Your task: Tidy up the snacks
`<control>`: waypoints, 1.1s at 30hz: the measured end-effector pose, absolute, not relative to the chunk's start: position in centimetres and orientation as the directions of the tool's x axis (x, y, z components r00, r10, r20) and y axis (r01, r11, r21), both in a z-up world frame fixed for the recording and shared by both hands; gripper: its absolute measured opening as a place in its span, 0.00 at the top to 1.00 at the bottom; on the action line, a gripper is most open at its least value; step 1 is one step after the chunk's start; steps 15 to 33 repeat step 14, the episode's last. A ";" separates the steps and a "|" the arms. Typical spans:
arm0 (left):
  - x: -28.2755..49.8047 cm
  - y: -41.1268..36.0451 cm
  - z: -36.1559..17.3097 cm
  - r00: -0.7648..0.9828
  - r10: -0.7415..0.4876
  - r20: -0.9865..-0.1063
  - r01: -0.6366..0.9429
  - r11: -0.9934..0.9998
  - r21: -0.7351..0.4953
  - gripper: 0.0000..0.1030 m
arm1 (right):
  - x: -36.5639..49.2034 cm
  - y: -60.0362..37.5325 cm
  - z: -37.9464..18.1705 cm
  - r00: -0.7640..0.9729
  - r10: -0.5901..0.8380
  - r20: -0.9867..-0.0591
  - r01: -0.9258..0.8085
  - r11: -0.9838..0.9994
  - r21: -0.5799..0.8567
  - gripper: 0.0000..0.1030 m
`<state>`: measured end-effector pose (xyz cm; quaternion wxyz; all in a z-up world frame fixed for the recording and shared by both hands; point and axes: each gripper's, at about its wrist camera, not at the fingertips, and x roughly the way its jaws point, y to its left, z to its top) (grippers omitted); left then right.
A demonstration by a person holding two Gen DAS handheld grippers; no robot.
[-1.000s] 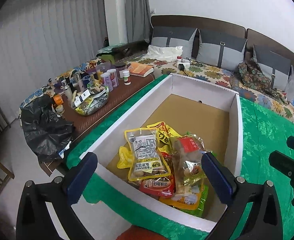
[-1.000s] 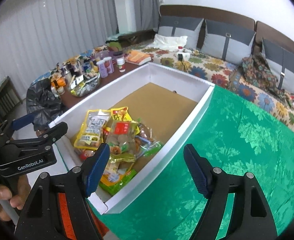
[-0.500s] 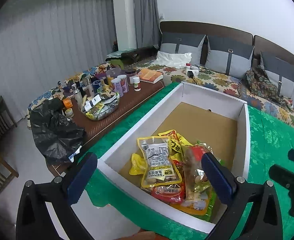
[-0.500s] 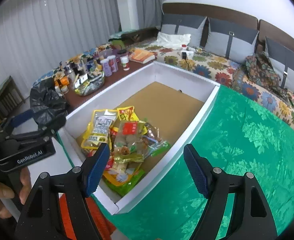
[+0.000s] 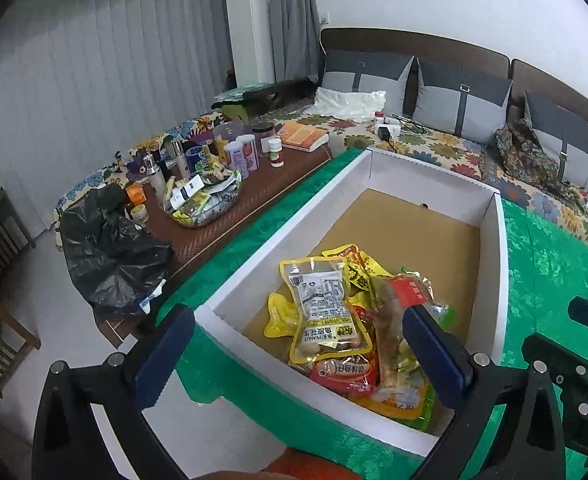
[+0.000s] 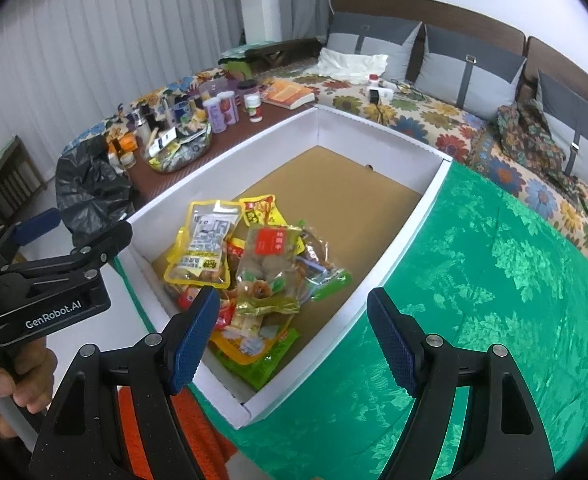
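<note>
A white cardboard box [image 5: 498, 280] with a brown floor stands on the green cloth [image 6: 494, 280]. Several snack packets are piled at its near end. A yellow peanut packet [image 5: 326, 312] [image 6: 205, 246] lies on top, beside a clear packet with a red label [image 5: 398, 320] [image 6: 267, 264]. My left gripper [image 5: 298, 320] hovers above the box's near left corner, open and holding nothing. My right gripper [image 6: 294, 300] hangs open over the box's near right wall, also holding nothing. In the right wrist view the left gripper [image 6: 77, 232] shows at the left, held by a hand [image 6: 9, 384].
A low brown table [image 5: 253, 196] left of the box carries bottles, jars, an orange book [image 5: 302, 136], a clear bowl of packets [image 5: 205, 204] and a black plastic bag [image 5: 109, 248]. Behind runs a flowered couch [image 6: 434, 120] with grey cushions. The box's far half shows bare floor.
Both views have drifted only slightly. The box and the packets lie as before, and both grippers stay open.
</note>
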<state>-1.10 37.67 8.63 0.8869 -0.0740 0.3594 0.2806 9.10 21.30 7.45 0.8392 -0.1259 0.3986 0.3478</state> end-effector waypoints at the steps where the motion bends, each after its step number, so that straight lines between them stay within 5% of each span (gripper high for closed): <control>1: -1.1 37.7 8.6 0.585 0.444 -0.679 -0.550 0.832 0.071 0.00 | 9.1 21.3 7.4 0.438 0.484 -0.758 -0.684 0.726 0.069 0.23; 33: -0.7 38.2 8.1 0.584 0.403 -0.705 -0.539 0.842 0.035 0.00 | 9.4 21.9 6.9 0.429 0.481 -0.765 -0.687 0.724 0.069 0.23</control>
